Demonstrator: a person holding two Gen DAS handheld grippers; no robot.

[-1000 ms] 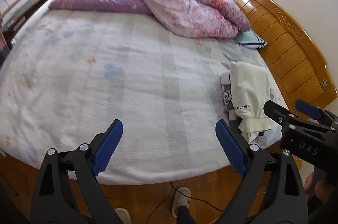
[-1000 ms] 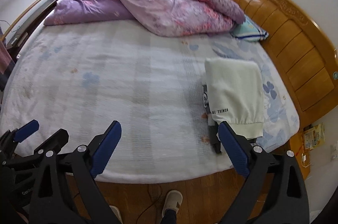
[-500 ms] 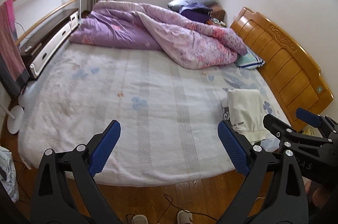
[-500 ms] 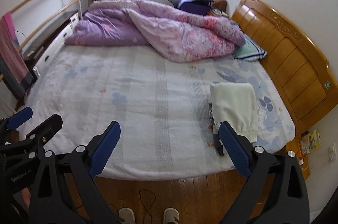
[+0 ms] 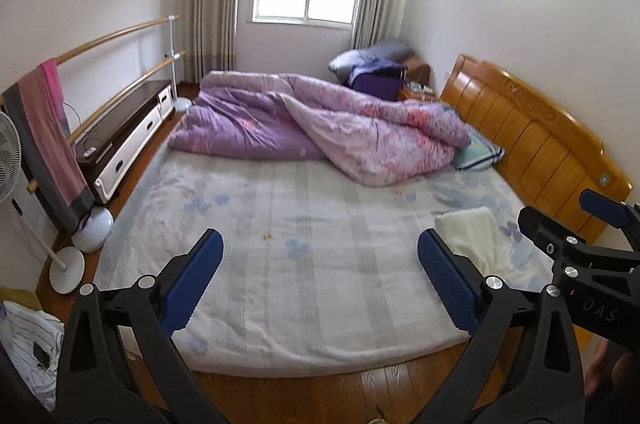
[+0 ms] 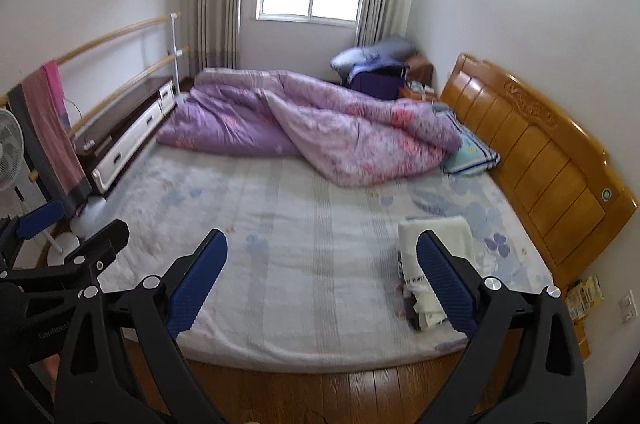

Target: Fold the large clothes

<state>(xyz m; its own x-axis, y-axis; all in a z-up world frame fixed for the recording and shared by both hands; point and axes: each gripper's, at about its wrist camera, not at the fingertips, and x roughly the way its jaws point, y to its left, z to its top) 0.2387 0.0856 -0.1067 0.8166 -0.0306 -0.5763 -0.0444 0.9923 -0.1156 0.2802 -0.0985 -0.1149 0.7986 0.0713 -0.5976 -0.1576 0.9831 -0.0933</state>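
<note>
Both the left gripper [image 5: 318,266] and right gripper [image 6: 322,266] hang wide and empty over the bed's [image 6: 304,264] near edge, folded clothes [image 6: 434,244] stacked at right, so fetch the next garment and spread it flat mid-bed first.

Black gripper [image 5: 320,280], blue ribbed pads [image 5: 448,284]

the right hand-held gripper's finger [image 6: 446,282] hides part of the folded clothes [image 6: 434,236].

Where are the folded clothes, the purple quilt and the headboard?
folded clothes [image 6: 434,236]: right wrist view, top cream layer.
purple quilt [image 5: 320,120]: left wrist view, middle fold.
headboard [image 6: 536,148]: right wrist view, central wooden panel.
</note>
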